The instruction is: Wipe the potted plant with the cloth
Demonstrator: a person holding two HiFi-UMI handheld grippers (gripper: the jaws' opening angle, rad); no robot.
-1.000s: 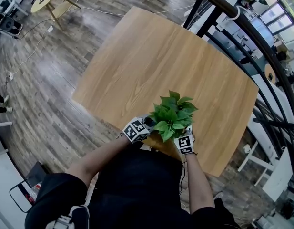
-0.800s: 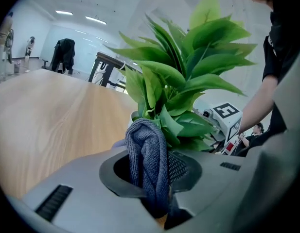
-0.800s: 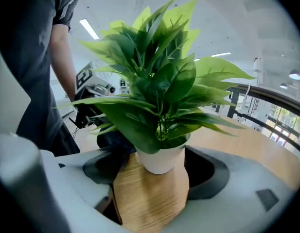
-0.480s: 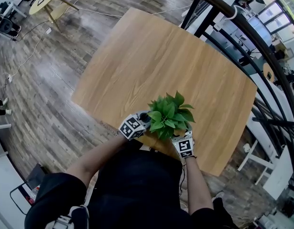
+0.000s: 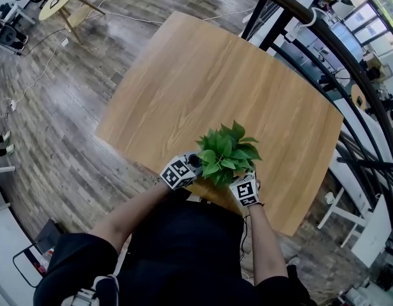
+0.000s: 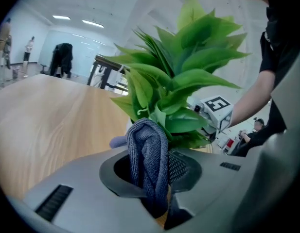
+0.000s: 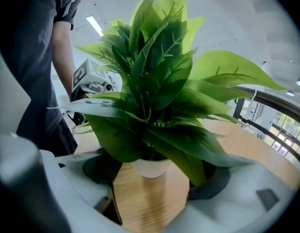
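Wooden table (image 5: 202, 75): left tongs (image 6: 152, 168) clamp cloth (image 6: 147, 147) at potted plant (image 5: 227, 153); right tongs (image 7: 154, 174) apart around plant.

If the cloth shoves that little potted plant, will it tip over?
Probably easily: the potted plant has a small white pot under wide, bushy leaves, so it looks top-heavy. The leaves would likely bend rather than snap. The cloth folds limply in the left tongs, so its push seems soft.

**Greens, greys and pale grain**

We've got bright green leaves on the potted plant (image 5: 227, 153), white pot (image 7: 150, 167) below. Beside the plant, the cloth (image 6: 149, 154) shows blue-grey knit weave. Under the plant, the table (image 5: 202, 75) runs honey-blond, straight-grained.
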